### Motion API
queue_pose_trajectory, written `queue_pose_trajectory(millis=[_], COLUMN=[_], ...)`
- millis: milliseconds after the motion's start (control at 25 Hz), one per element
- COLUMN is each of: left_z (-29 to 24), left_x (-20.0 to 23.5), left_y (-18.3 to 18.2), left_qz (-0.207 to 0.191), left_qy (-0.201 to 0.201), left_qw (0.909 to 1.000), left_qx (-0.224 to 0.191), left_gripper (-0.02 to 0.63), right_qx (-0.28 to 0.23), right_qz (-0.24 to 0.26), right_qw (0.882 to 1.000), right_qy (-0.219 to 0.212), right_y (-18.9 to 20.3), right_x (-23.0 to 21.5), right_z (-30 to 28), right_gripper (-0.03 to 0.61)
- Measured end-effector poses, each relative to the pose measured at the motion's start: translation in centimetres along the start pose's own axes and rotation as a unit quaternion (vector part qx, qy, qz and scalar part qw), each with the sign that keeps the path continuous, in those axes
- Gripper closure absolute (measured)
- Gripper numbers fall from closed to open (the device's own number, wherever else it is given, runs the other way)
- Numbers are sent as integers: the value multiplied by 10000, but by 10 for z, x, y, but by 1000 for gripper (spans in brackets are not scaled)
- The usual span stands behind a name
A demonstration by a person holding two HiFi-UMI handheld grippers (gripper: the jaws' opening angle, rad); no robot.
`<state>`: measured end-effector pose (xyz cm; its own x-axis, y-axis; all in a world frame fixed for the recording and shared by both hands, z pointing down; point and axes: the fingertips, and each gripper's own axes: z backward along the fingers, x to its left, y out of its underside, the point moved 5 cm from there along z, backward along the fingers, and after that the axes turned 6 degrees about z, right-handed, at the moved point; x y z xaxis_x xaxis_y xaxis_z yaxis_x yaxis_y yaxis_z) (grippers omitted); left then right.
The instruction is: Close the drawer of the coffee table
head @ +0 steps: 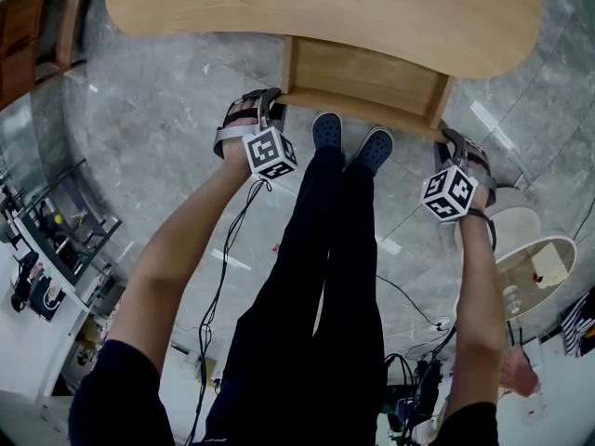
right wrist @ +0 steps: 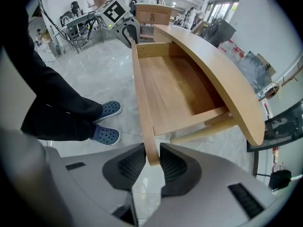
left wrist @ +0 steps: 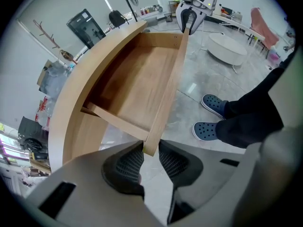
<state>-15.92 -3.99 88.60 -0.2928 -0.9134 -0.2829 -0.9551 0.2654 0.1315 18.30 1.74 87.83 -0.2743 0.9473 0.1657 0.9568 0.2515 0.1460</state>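
**Condition found.** The shallow open drawer of pale wood (left wrist: 137,84) stands pulled well out from under the low desk of pale wood with a curved top (head: 325,7). Its interior is bare. Its long, thin front panel (right wrist: 142,93) faces the person, whose blue perforated shoes (head: 353,142) stand on the grey marble floor (head: 167,110) just short of it.

**Claws.** The right claw (right wrist: 152,167) is clenched on one end of the front panel, with both ribbed pads against the board. The left claw (left wrist: 150,162) straddles the other end. One pad meets the corner of the board and the other shows a sliver of gap, so I rate this claw as released around the panel and not yet biting. Both claws point steeply down over the panel's top edge.

**Step in hand.** Judged as taking hold of the drawer front at both ends, ahead of the push. Closing itself has not begun.

**Next move calls for.** In my judgement the left claw must first seat firmly. Both hands should then drive the panel away from the person, level and at an even rate, until it sits flush under the desk top. Uneven pressure at the two ends could skew the drawer on its runners and jam it. The claws must also come off the top edge before it passes under the desk top.
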Motion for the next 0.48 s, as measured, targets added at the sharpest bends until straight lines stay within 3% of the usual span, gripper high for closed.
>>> queue_pose_trajectory(millis=[480], left_z=[10], left_x=[9], left_y=[-6], left_qz=[20], left_qy=[-131], left_qw=[9999], left_qx=[-106], left_gripper=[495], right_qx=[-82], right_qz=[-48], right_qw=[10000], right_qy=[-31], right_y=[-1], right_x=[-13], right_z=[12], right_gripper=[479])
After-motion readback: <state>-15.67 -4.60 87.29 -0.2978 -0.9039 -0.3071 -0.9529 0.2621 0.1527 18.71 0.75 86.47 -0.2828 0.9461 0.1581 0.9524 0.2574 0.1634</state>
